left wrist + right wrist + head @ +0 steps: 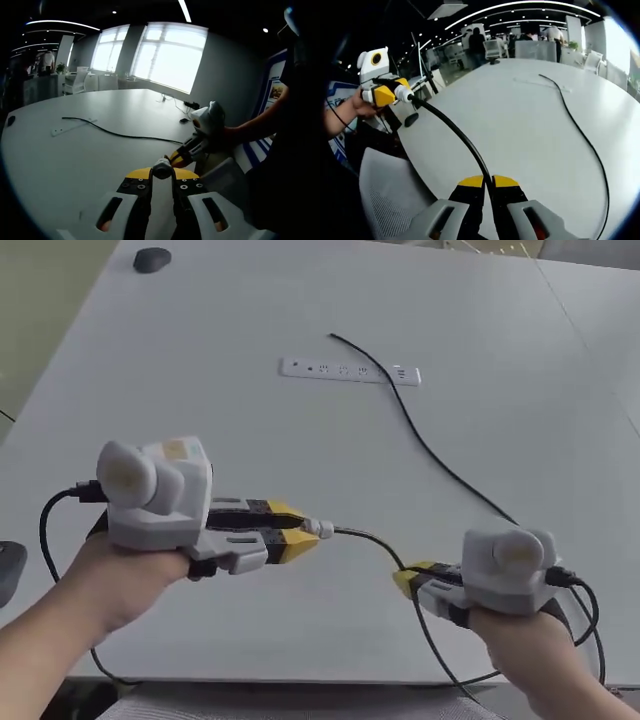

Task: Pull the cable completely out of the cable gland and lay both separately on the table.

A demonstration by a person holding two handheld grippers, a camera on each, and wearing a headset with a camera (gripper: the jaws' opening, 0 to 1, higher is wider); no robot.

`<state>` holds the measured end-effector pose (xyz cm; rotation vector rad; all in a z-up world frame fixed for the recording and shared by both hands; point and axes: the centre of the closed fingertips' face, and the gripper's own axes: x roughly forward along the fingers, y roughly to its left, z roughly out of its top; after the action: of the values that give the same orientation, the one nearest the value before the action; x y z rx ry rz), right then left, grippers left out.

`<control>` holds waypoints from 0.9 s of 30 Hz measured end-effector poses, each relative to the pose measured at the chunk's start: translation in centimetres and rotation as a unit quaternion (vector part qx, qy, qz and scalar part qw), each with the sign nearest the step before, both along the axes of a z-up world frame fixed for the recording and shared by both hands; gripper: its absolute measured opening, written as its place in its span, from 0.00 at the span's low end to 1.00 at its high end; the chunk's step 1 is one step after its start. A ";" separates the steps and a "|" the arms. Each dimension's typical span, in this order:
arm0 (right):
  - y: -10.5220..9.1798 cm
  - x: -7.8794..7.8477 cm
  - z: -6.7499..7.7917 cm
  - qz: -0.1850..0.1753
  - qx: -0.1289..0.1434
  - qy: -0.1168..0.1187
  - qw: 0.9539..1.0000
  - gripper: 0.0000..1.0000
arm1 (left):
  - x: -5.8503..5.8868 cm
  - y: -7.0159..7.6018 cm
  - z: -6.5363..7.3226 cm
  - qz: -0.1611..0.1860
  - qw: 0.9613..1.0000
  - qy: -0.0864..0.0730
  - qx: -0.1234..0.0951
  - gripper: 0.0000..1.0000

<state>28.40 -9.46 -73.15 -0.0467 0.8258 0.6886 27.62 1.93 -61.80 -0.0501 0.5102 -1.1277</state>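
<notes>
Black cable (370,537), clamped in the right tool (402,580), enters the cable gland (322,529) pinched by the left tool (306,538).

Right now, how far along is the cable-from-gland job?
Done: left gripper shut on the cable gland, right gripper shut on the cable. In hand: the pull, with the cable not yet out of the gland. Left: freeing it, then laying both separately on the table.

We see a white desk (230,420). The cable (365,536) is black, the cable gland (322,529) pale grey. The left gripper (312,534) and right gripper (402,580) are light grey with yellow-and-black tips. The power strip (350,371) is white; the mouse (152,259) far left of it is dark grey.
</notes>
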 end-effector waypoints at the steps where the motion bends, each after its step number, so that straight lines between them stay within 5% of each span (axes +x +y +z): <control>1: -0.2 -0.1 -0.1 -0.001 -0.001 -0.001 1.000 0.00 | 0.0 0.0 0.0 0.001 1.000 0.000 0.000 0.15; 27: -1.2 -0.4 -0.5 0.004 -0.010 -0.015 1.000 0.00 | 0.0 0.4 -0.4 0.014 1.000 0.001 0.007 0.15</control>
<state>27.98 -10.68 -73.63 -0.0786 0.8040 0.6858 27.58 2.36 -62.24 -0.0466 0.5177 -1.0978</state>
